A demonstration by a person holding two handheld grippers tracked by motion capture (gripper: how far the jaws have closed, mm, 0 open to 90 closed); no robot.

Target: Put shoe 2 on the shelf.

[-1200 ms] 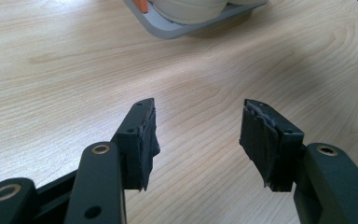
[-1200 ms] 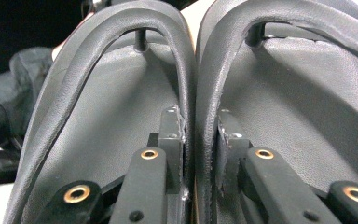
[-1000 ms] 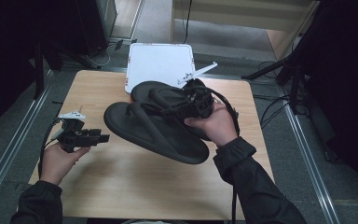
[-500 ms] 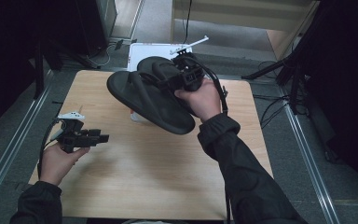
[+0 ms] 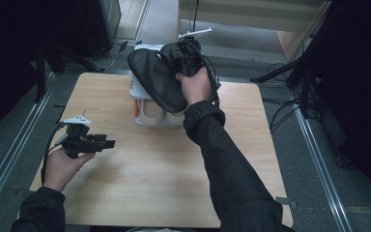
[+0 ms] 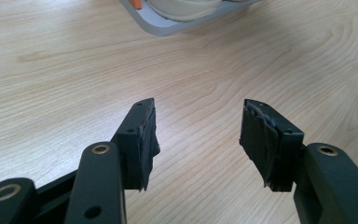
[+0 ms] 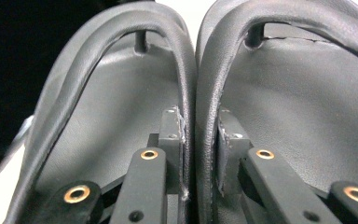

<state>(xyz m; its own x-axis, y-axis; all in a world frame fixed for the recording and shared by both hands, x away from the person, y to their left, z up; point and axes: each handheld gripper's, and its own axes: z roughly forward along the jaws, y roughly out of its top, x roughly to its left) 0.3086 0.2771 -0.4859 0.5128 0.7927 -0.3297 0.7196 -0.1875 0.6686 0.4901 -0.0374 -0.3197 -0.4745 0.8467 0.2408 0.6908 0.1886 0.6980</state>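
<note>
A pair of black flip-flops [image 5: 155,81] hangs tilted in the air over the white box [image 5: 137,95] at the table's far side. My right gripper [image 5: 182,54] is shut on their two adjoining straps. In the right gripper view the flip-flops [image 7: 284,93] lie side by side, with the jaws of the right gripper [image 7: 198,140] pinching the inner straps together. My left gripper [image 5: 107,143] is held low over the table's left side, open with nothing between its pads. The left gripper [image 6: 196,135] faces bare wood.
The white box holds pale beige items [image 5: 150,112] and something orange; its grey rim [image 6: 168,25] shows at the top of the left gripper view. The wooden table [image 5: 149,183] has metal rails on both sides. Cables lie on the floor to the right.
The right hand has carried the flip-flops from the table's middle up and away, to above the white box. The left hand has stayed in place.
</note>
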